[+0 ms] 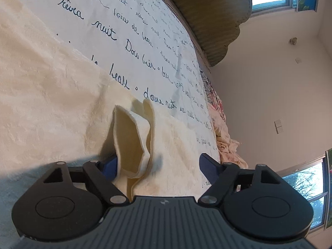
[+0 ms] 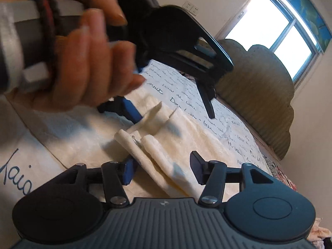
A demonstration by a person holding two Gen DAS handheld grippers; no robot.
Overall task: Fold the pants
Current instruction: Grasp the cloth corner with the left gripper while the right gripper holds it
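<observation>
Cream textured pants (image 1: 51, 95) lie flat on a white bedsheet with blue handwriting (image 1: 128, 31). In the left wrist view my left gripper (image 1: 158, 166) is open, its blue pads either side of two upstanding folds of the pant edge (image 1: 132, 141). In the right wrist view my right gripper (image 2: 162, 169) is open around rolled folds of the same cream cloth (image 2: 145, 151). The left gripper (image 2: 149, 122), held by a hand (image 2: 83, 58), shows just beyond, open over raised cloth flaps (image 2: 154, 114).
A ribbed olive headboard (image 1: 209, 14) (image 2: 259, 87) borders the bed. Crumpled pink floral bedding (image 1: 224, 137) lies at the bed's edge. White walls and windows (image 2: 269, 31) stand behind.
</observation>
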